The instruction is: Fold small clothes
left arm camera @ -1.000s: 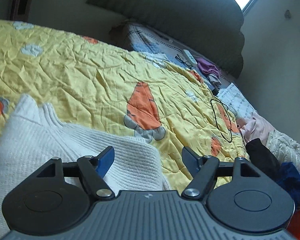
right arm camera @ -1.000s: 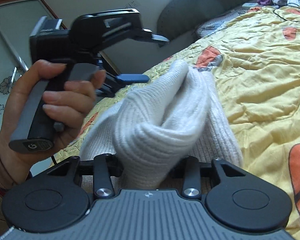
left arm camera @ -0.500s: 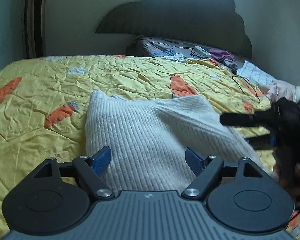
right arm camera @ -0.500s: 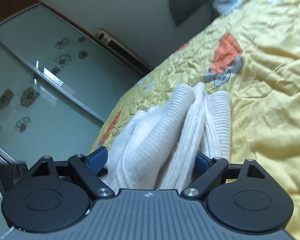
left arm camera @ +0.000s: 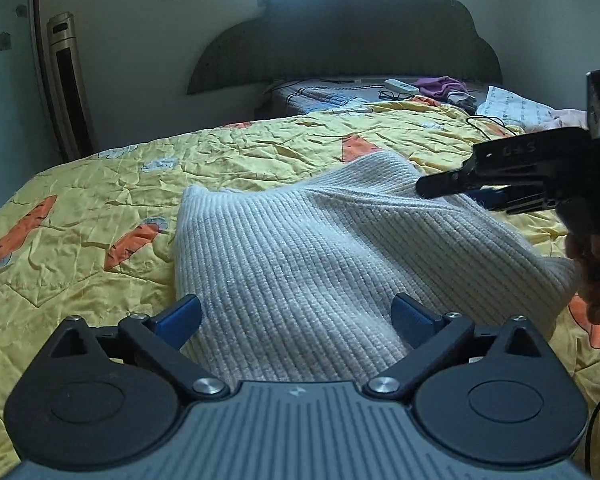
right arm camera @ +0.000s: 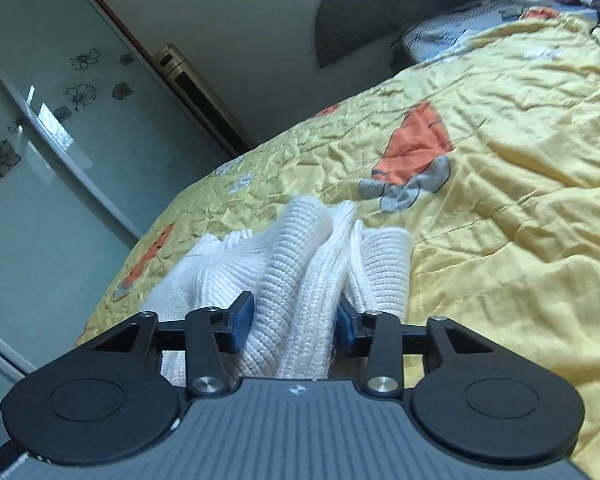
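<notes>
A white ribbed knit sweater lies folded on the yellow carrot-print quilt. My left gripper is open, its blue pads on either side of the sweater's near edge without pinching it. My right gripper is shut on bunched folds of the same sweater at its right side. The right gripper also shows at the right edge of the left wrist view, held by a hand.
A dark padded headboard stands at the far end. A pillow with a remote, glasses and purple cloth lies below it. A tower fan and glass sliding doors are on the left.
The right gripper opened half a second ago and has closed again on the sweater folds. The left gripper swung round to face the headboard and stayed open over the sweater.
</notes>
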Tool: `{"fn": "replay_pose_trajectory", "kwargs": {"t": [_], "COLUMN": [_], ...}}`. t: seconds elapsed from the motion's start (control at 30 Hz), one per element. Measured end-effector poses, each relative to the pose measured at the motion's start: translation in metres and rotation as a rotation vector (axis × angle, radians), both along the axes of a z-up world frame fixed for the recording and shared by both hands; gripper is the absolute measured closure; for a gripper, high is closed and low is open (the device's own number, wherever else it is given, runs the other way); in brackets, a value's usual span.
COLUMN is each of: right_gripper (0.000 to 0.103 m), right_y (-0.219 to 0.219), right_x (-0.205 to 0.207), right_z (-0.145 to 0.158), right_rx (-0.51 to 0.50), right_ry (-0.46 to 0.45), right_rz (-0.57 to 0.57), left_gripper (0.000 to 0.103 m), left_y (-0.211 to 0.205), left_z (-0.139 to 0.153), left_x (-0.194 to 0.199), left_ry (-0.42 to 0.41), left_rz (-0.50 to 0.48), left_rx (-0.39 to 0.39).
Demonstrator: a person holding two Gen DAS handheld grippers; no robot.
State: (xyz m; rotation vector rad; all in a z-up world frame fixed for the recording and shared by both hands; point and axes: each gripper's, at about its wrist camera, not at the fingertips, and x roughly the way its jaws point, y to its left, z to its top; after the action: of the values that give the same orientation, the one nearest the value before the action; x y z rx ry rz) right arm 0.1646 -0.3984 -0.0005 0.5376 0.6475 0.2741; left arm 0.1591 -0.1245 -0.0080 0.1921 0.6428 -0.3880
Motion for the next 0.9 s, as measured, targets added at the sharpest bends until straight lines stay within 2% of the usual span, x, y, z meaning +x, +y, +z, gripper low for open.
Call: {"fn": "replay_pose_trajectory", "kwargs": {"t": [0.1,0.2,0.3,0.37,0.5,0.6,0.67,0.7,0.73,0.8,0.83,0.9], "right_gripper": [0.046,0.041,0.040,0.040,0.036,0.035,0.026,0.010,0.001,0.001,0.001,0.001], "right_y": [0.012,0.035,0.058,0.067,0.059,0.059,0.059,0.057,0.056,0.050,0.045,0.031], "right_x": [-0.033,-0.056,-0.058,-0.053,-0.048,-0.049,-0.055,-0.058,-0.061,-0.063,-0.059,-0.049], "right_z": [0.029,0.049,0.044,0.032,0.016,0.014,0.019,0.022,0.025,0.026,0.024,0.016], "right_rx": [-0.158,-0.229,-0.321,-0.411,-0.332,-0.331,-0.336,-0.350,-0.379,-0.430,-0.417,-0.307], "right_ry": [-0.110,-0.194,-0.148,-0.091,-0.049,-0.048,-0.074,-0.087,-0.096,-0.106,-0.084,-0.023], "right_rz": [-0.090,0.009,0.102,0.098,0.078,0.078,0.073,0.060,0.039,0.016,0.028,0.066], "left_gripper": [0.000,0.000,0.000,0.000,0.000,0.000,0.000,0.000,0.000,0.000,0.000,0.000], "left_y": [-0.002,-0.004,-0.004,-0.006,-0.008,-0.004,0.012,0.022,0.032,0.056,0.068,0.087], "left_z": [-0.002,-0.003,-0.003,-0.004,-0.007,-0.005,-0.001,0.001,0.003,0.003,0.000,-0.008], "left_x": [-0.002,-0.004,-0.006,-0.007,-0.010,-0.010,-0.007,-0.003,0.004,0.024,0.037,0.059], "left_ry": [-0.010,-0.018,-0.020,-0.022,-0.049,-0.048,-0.049,-0.047,-0.033,0.051,0.119,0.251], "left_rz": [0.009,0.017,0.025,0.027,0.021,0.014,0.040,0.066,0.091,0.108,0.105,0.075], "left_rx": [0.009,0.018,0.016,0.024,0.049,0.036,-0.030,-0.063,-0.099,-0.198,-0.268,-0.418]}}
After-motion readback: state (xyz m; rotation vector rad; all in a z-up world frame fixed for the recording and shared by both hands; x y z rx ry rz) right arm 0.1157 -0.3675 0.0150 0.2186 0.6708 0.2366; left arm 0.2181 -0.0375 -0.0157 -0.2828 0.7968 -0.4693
